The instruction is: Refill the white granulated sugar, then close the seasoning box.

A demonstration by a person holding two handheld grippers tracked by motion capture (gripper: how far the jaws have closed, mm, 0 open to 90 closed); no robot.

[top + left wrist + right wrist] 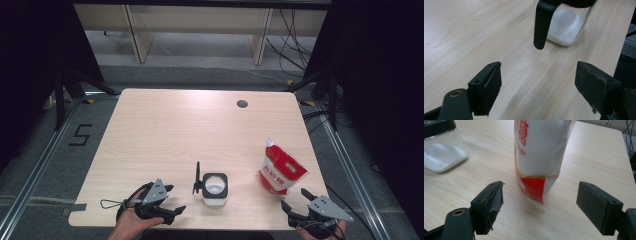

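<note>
A clear glass jar (215,189) with a black rim and a black handle (542,23) stands near the table's front edge, part full of white sugar (564,23). To its right stands a red and white sugar bag (280,168), upright. My left gripper (172,199) is open at the front left, jaws wide apart and pointing at the jar's handle a short way off. My right gripper (296,198) is open at the front right, just in front of the bag (539,157), not touching it. The jar (442,150) also stands left of the bag in the right gripper view.
The pale wooden table (165,130) has a round cable hole (242,104) near its far edge. Black stands (65,85) flank the table on both sides, and cables lie on the floor behind it.
</note>
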